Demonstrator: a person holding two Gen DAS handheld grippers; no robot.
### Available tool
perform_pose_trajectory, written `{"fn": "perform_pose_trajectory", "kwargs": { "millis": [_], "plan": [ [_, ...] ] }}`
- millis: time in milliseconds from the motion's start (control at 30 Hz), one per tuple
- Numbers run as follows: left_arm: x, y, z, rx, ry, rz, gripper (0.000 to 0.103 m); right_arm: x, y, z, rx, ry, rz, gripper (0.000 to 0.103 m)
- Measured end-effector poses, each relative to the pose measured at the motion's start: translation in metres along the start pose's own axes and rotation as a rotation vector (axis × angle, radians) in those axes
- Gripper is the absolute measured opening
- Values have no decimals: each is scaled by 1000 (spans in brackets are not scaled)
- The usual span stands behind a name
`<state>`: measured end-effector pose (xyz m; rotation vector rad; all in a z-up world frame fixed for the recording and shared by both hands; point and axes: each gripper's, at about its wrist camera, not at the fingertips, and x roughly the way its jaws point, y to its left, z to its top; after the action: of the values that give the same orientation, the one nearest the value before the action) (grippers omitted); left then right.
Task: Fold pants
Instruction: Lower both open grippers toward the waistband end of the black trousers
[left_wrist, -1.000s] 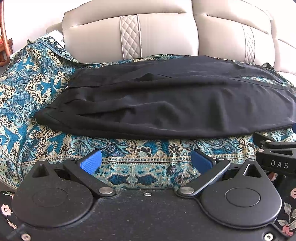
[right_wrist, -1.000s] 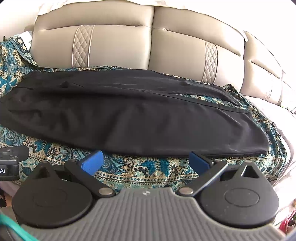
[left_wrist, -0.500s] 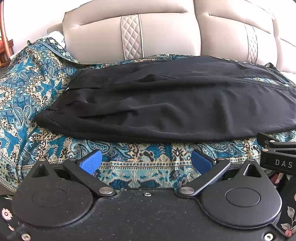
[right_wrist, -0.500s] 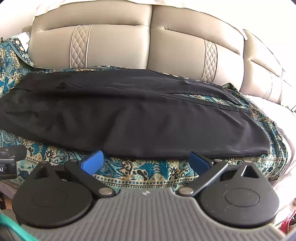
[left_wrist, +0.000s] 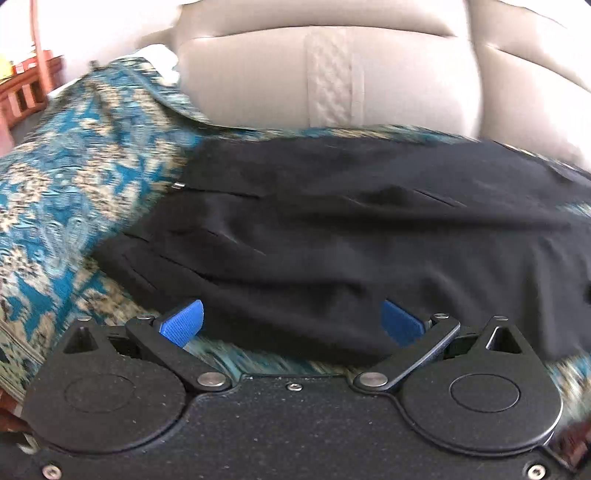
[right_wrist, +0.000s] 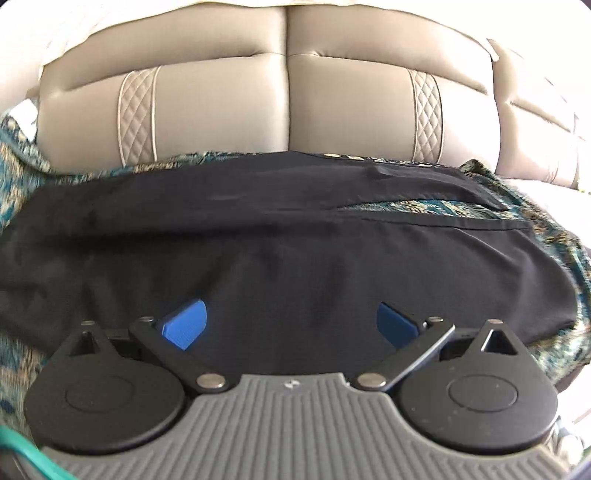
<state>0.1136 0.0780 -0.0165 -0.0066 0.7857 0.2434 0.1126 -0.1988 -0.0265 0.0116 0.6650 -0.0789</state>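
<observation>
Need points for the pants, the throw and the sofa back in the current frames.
pants (right_wrist: 295, 258): right wrist view, middle of the black cloth.
throw (left_wrist: 74, 177): left wrist view, blue patterned part left of the pants.
sofa back (right_wrist: 221, 110): right wrist view, plain beige panel left of the centre seam.

Pants (left_wrist: 351, 240) lie on a throw (left_wrist: 74, 184) before the sofa back (right_wrist: 288, 110)

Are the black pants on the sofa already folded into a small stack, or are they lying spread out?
Spread out. The black pants lie long across the patterned throw, both legs visible side by side at one end.
</observation>
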Motion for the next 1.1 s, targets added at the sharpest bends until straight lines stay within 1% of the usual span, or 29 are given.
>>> {"fn": "perform_pose_trajectory", "kwargs": {
  "millis": [67, 167, 267, 367, 467, 533, 600, 667, 700, 800, 867, 933, 967, 1033, 1100],
  "plan": [
    [20, 13, 11, -35, 18, 46, 103, 12, -4, 6, 8, 0, 0, 103],
    [50, 36, 20, -98, 67, 97, 103, 27, -6, 10, 13, 0, 8, 103],
    [72, 55, 21, -147, 103, 118, 103, 37, -7, 8, 25, -3, 24, 103],
    [87, 65, 17, -157, 124, 133, 103, 43, -5, 5, 21, -9, 29, 103],
    [89, 68, 13, -172, 103, 120, 103, 49, -1, 3, 4, -1, 13, 103],
    [90, 70, 13, -184, 107, 111, 103, 54, 2, 2, -5, 7, 6, 103],
    [92, 74, 12, -221, 108, 91, 103, 58, 4, 1, -10, 17, -4, 103],
    [94, 81, 10, -283, 109, 68, 103, 63, 5, 0, -12, 29, -11, 103],
    [94, 83, 9, -293, 98, 70, 103, 65, 5, -1, -11, 37, -15, 103],
    [91, 80, 6, -236, 61, 78, 103, 73, 6, -5, -10, 60, -20, 103],
    [90, 79, 9, -218, 62, 76, 103, 76, 5, -8, -3, 64, -13, 103],
    [91, 81, 20, -210, 108, 75, 103, 77, 1, -7, 15, 67, -3, 103],
    [90, 82, 26, -209, 119, 78, 100, 77, -1, -4, 29, 70, -2, 103],
    [84, 87, 44, -219, 92, 78, 98, 77, -12, 9, 79, 56, 8, 103],
    [80, 90, 68, -237, 61, 56, 98, 80, -27, 30, 136, 38, 10, 103]
  ]
}}
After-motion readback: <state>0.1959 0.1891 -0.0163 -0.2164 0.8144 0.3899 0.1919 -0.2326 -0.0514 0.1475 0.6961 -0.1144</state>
